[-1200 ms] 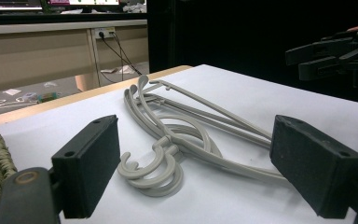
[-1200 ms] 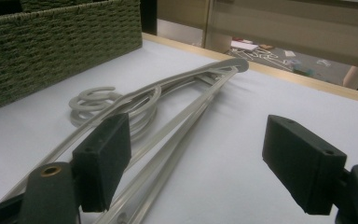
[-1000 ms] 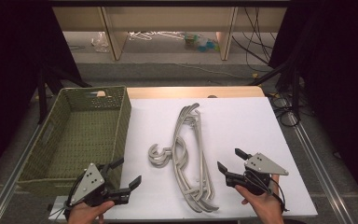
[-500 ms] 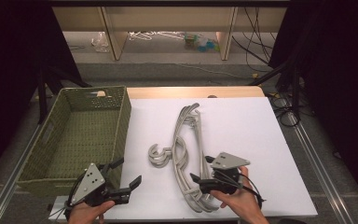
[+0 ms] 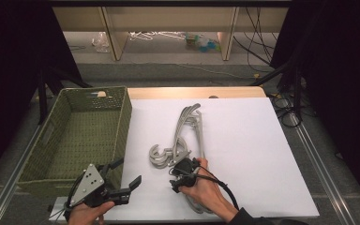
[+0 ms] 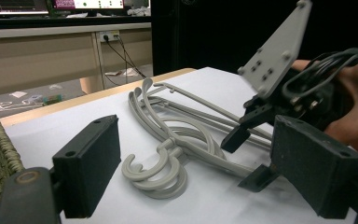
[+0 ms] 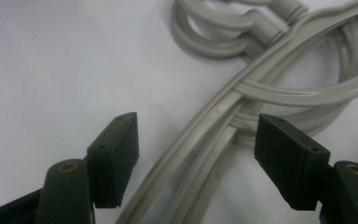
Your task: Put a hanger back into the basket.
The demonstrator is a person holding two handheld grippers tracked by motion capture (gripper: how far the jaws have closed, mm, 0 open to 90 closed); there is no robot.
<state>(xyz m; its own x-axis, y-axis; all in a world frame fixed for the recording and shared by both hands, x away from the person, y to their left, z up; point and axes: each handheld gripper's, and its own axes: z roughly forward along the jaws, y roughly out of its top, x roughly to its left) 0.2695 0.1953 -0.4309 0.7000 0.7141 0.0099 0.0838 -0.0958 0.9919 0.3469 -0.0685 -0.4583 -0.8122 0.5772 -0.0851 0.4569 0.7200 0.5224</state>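
Grey plastic hangers, several stacked in a loose bundle, lie on a white table, running from the near edge toward the far side. At the near end, the right gripper hangs over the bundle, just below the hooks. In the right gripper view its two black jaws stand apart on either side of the hanger arms; they have just been closing in, with the arms between them, but the pads do not yet press on the plastic. The step in hand looks like the reach and grasp. The next move probably calls for lowering slightly and closing on one arm alone, since several overlap and could lift together.

To the near left, the left gripper rests at the table's edge with jaws spread and nothing between them.

The hangers are slim, curved and smooth, pale grey. Their round hooks curl together just left of the right gripper, and their shoulders fan out toward the far end.

Farther left stands an open green woven basket, beside the table.
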